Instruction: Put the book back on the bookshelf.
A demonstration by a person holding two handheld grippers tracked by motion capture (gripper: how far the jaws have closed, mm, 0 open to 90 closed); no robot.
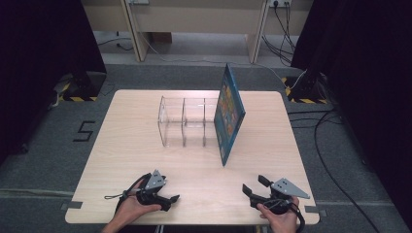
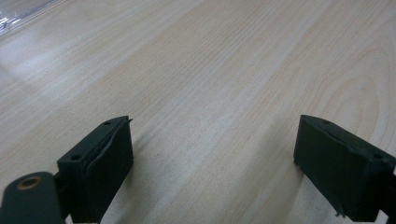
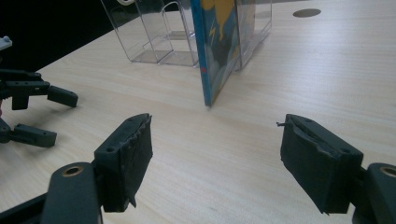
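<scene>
Pale wood grain covers the one square table [image 1: 126, 145], which stands on grey carpet with dark curtains to either side. Two things stand on it: one clear acrylic organiser [image 1: 187, 121] with three compartments in a row, and one blue picture book [image 1: 229, 114] with a colourful cover.

Taking the organiser as the landmark, the book stands on its lower edge, tilted, with its upper part leaning against the organiser's right end; in the right gripper view the book [image 3: 217, 46] rests in front of that clear end wall of the organiser [image 3: 159, 32]. No compartment holds anything that can be made out.

Two grippers sit well on the near side of the organiser, close to the table's front edge, one in each of the person's hands. The left gripper [image 1: 167, 198] is to the near left of the organiser, the right gripper [image 1: 252, 187] to its near right, roughly in line with the book.

Both have their jaws spread wide with nothing but bare tabletop between them: the left gripper [image 2: 212, 163] over plain wood, the right gripper [image 3: 215, 158] aimed toward the book's near bottom corner, which lies ahead of its fingers and apart from them.
</scene>
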